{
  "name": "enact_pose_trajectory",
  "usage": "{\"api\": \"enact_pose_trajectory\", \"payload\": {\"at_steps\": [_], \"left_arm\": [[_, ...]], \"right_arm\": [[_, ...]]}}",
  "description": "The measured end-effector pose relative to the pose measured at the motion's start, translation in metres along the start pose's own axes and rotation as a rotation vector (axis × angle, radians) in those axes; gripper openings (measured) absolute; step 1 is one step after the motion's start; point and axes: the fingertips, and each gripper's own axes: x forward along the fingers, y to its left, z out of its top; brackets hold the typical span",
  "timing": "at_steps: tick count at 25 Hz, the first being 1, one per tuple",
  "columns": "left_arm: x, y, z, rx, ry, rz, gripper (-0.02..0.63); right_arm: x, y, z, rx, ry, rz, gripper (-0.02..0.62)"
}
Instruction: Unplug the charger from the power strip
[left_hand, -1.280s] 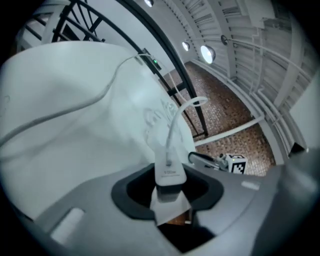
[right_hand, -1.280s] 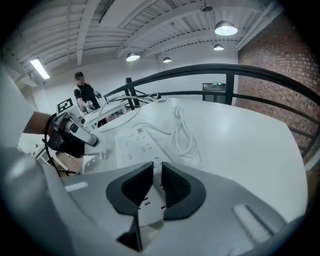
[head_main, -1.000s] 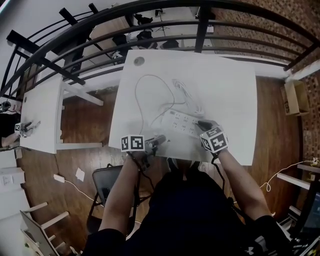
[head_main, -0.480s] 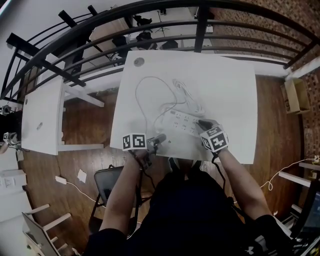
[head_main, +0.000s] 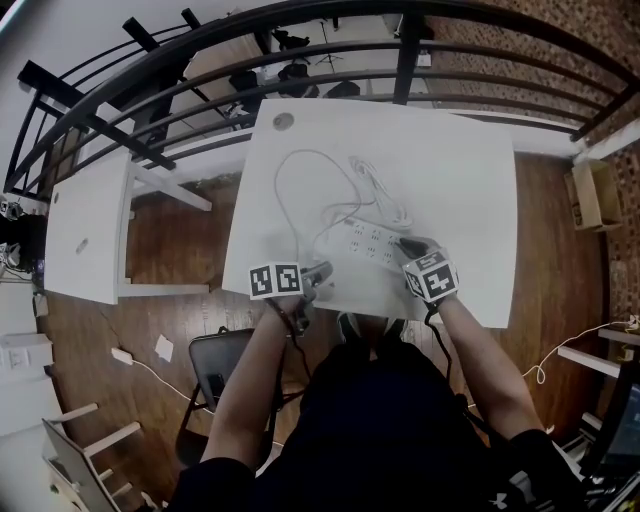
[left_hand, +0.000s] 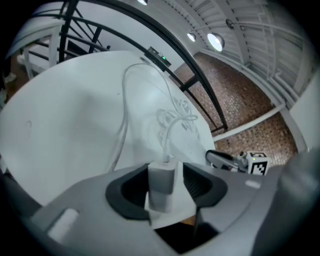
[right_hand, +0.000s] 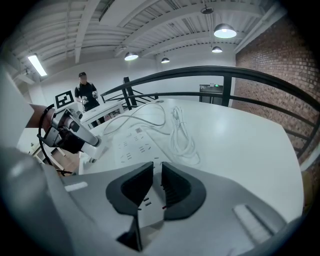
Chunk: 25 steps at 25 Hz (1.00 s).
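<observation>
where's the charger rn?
Left gripper view: the charger stands on the table between the jaws of the left gripper, which have just been opening. Head view: left of the power strip, unplugged, by the table's near edge.

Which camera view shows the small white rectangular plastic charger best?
The left gripper view: the white charger stands close-up between the left gripper's jaws, which have just been opening. The head and right gripper views show only a tiny white speck.
</observation>
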Motion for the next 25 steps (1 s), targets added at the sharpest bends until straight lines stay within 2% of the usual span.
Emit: {"api": "enact_pose_trajectory", "payload": {"at_steps": [4, 10, 15, 25], "left_arm": [[-0.009, 0.002, 0.008, 0.064, -0.042, 0.067, 0.247], [-0.021, 0.002, 0.015, 0.174, -0.079, 0.132, 0.262], [-0.034, -0.005, 0.021, 0.328, -0.103, 0.211, 0.275], [-0.058, -0.023, 0.031, 0.426, -0.181, 0.228, 0.275]], "right_arm": [[0.001, 0.001, 0.0, -0.009, 0.007, -0.003, 0.06], [0.001, 0.0, 0.0, -0.021, 0.013, -0.013, 0.06], [0.0, 0.0, -0.001, -0.032, 0.026, -0.016, 0.066], [0.0, -0.005, -0.001, -0.034, 0.05, -0.018, 0.077]]}}
